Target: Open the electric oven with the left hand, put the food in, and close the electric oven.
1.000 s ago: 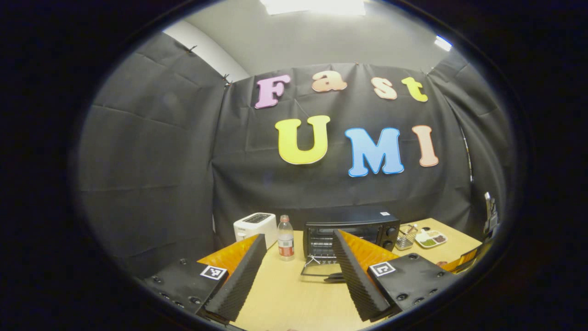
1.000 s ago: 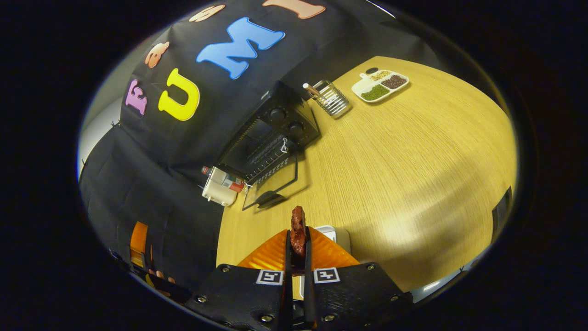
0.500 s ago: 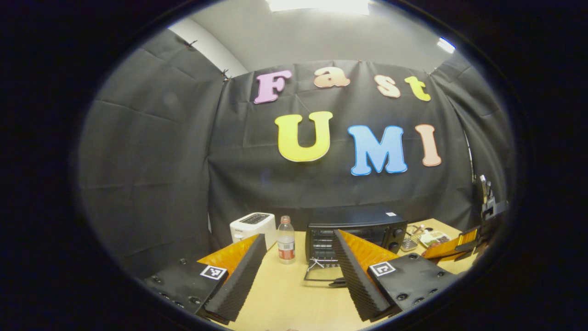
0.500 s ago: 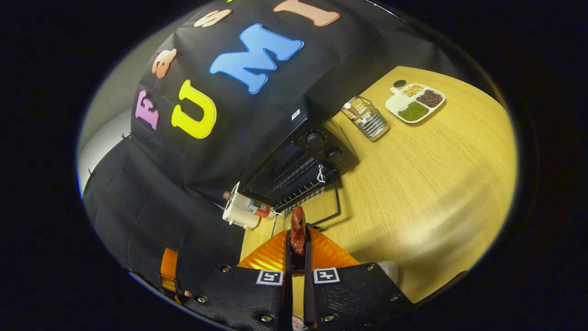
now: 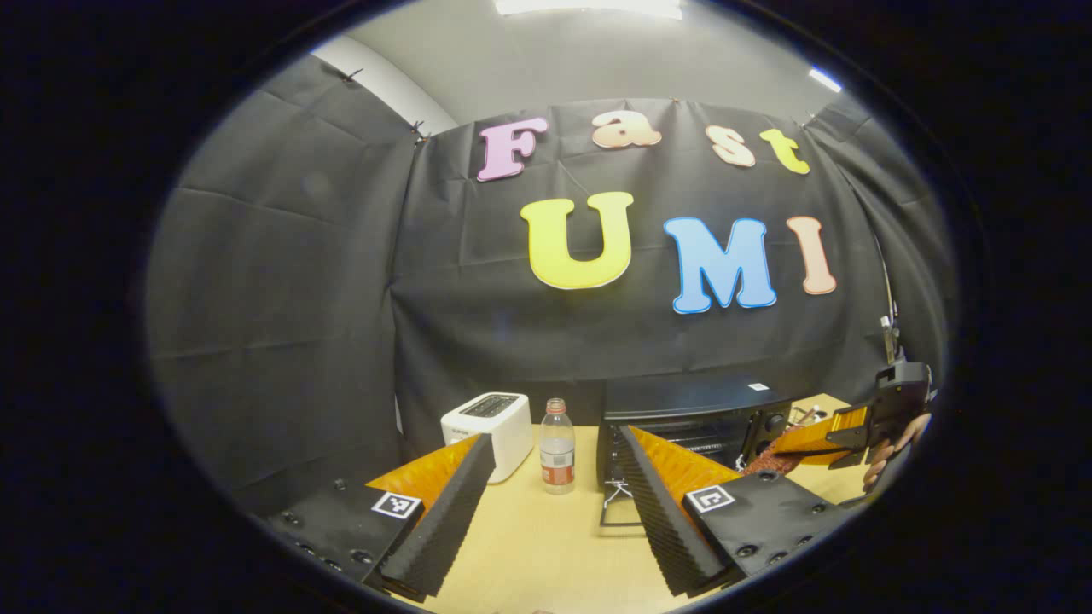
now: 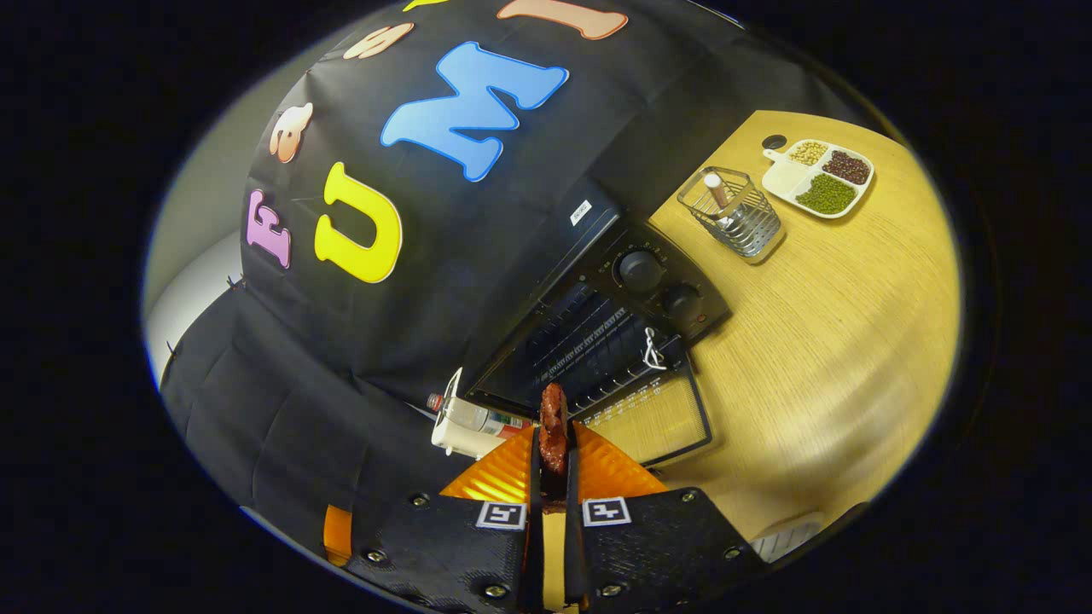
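At the far left of the wooden table [image 5: 529, 546] stands a white toaster [image 5: 490, 422], and just beside it, to the right, a clear plastic bottle [image 5: 557, 446] with a red label, upright. In the left gripper view the left gripper [image 5: 554, 520] hangs low above the table in front of these two things, with its two fingers wide apart and nothing between them.

Next to the right is the black electric oven [image 6: 597, 315], against the black cloth wall. Its glass door [image 6: 653, 414] is open and lies flat in front of it, with a small white cord [image 6: 653, 350] at the door's upper edge. Inside, the wire rack can be seen.

The right gripper [image 6: 553, 443] is in front of the oven opening, just above the open door. Its fingers are pressed together on a reddish-brown piece of food [image 6: 553, 426], which stands out past the fingertips toward the oven.

More to the right, well apart from the oven door, stands a wire basket [image 6: 735, 217], and near it a white divided plate [image 6: 821, 177] with beans.
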### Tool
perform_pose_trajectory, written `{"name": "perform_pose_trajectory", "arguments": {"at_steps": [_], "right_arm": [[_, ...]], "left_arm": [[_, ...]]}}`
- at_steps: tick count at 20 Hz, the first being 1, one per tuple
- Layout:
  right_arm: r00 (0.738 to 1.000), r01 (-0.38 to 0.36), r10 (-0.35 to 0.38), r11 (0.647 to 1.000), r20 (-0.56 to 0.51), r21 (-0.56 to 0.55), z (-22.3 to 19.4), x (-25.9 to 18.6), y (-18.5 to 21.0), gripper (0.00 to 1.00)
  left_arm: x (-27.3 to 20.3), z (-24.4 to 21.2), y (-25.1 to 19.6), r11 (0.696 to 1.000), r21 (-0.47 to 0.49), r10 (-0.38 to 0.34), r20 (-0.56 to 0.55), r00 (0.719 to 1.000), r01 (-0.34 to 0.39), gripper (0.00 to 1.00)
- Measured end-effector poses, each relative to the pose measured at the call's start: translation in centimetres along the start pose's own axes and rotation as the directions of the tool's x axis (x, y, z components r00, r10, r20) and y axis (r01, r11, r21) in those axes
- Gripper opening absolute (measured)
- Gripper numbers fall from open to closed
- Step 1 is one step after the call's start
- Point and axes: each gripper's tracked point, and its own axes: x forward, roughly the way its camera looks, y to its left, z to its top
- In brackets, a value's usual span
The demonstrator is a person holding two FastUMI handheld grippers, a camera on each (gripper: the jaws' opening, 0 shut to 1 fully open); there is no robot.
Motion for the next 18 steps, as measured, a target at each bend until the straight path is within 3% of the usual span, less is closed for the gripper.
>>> {"name": "perform_pose_trajectory", "arguments": {"at_steps": [12, 18], "right_arm": [[0.999, 0.001, -0.004, 0.998, 0.047, 0.058, 1.4, 10.9, 0.3, 0.09], [0.996, 0.003, -0.003, 1.000, 0.092, -0.005, 2.2, 14.8, 0.4, 0.10]], "left_arm": [[5.5, -1.6, 2.4, 1.000, 0.017, -0.023, -0.036, 0.999, 0.024, 0.97], [6.3, -2.6, 4.6, 1.000, 0.024, 0.011, -0.068, 0.998, -0.009, 0.97]]}}
